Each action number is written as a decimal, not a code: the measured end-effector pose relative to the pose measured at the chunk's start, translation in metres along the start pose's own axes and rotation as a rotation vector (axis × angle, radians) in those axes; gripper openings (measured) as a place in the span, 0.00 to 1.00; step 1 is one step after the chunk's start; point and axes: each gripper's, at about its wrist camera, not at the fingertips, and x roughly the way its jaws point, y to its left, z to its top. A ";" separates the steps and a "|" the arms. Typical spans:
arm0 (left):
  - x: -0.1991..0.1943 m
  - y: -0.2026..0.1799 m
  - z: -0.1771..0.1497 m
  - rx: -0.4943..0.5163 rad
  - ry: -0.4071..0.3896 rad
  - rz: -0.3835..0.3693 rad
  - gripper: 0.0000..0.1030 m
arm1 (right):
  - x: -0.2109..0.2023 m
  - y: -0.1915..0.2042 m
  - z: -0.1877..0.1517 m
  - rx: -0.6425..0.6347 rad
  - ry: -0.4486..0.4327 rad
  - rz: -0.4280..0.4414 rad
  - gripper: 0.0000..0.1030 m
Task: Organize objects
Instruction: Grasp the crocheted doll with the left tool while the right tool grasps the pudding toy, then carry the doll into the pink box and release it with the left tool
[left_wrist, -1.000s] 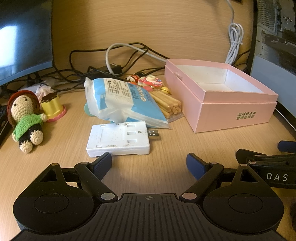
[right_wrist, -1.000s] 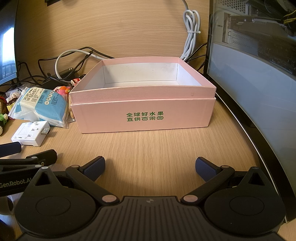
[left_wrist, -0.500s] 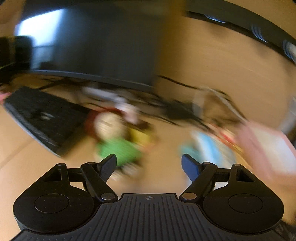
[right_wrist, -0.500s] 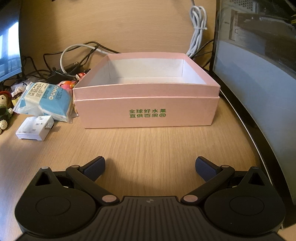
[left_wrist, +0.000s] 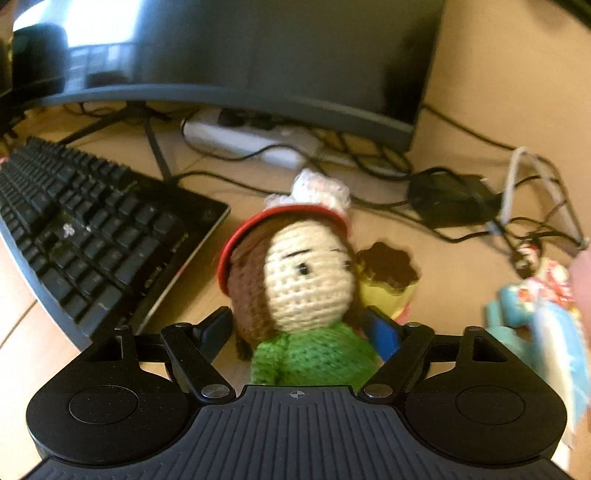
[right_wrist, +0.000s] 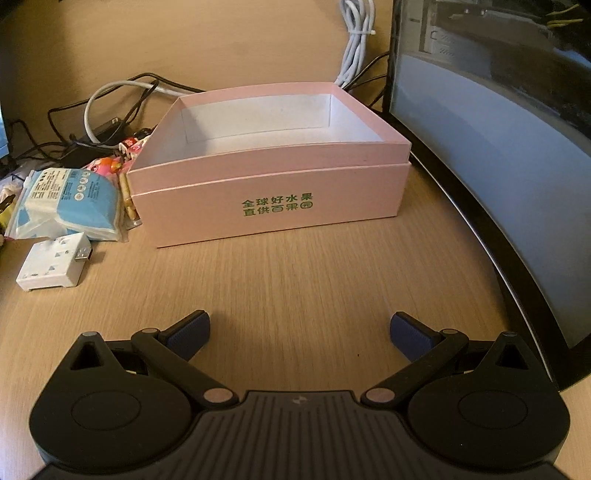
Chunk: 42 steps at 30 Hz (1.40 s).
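Left wrist view: the left gripper (left_wrist: 301, 326) has its jaws spread wide, one on each side of the knitted doll (left_wrist: 295, 291). The log of its jaws shows they have just been opening a little, and the blue pads (left_wrist: 382, 330) sit beside the doll's green top. I cannot tell if they touch it. A black keyboard (left_wrist: 92, 236) lies to the left of the gripper. A yellow cup toy (left_wrist: 388, 280) sits just behind the doll on the right. A big screen (left_wrist: 258, 55) stands far ahead.

In the right wrist view, the right gripper (right_wrist: 299, 334) is wide too, with nothing between its jaws. The pink box (right_wrist: 273, 192) sits straight ahead of it, open on top. A white plug block (right_wrist: 55, 262) and a blue tissue pack (right_wrist: 70, 199) lie ahead to the left on the desk (right_wrist: 295, 280).
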 end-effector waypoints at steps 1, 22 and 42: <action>0.002 -0.003 0.000 0.019 -0.007 0.024 0.81 | 0.000 -0.001 0.000 -0.010 0.003 0.010 1.00; -0.102 0.085 -0.041 -0.107 0.068 -0.168 0.59 | -0.045 0.079 0.035 -0.311 -0.173 0.302 1.00; -0.196 0.236 -0.064 -0.106 0.062 -0.127 0.59 | 0.071 0.328 0.096 -0.409 -0.119 0.340 0.54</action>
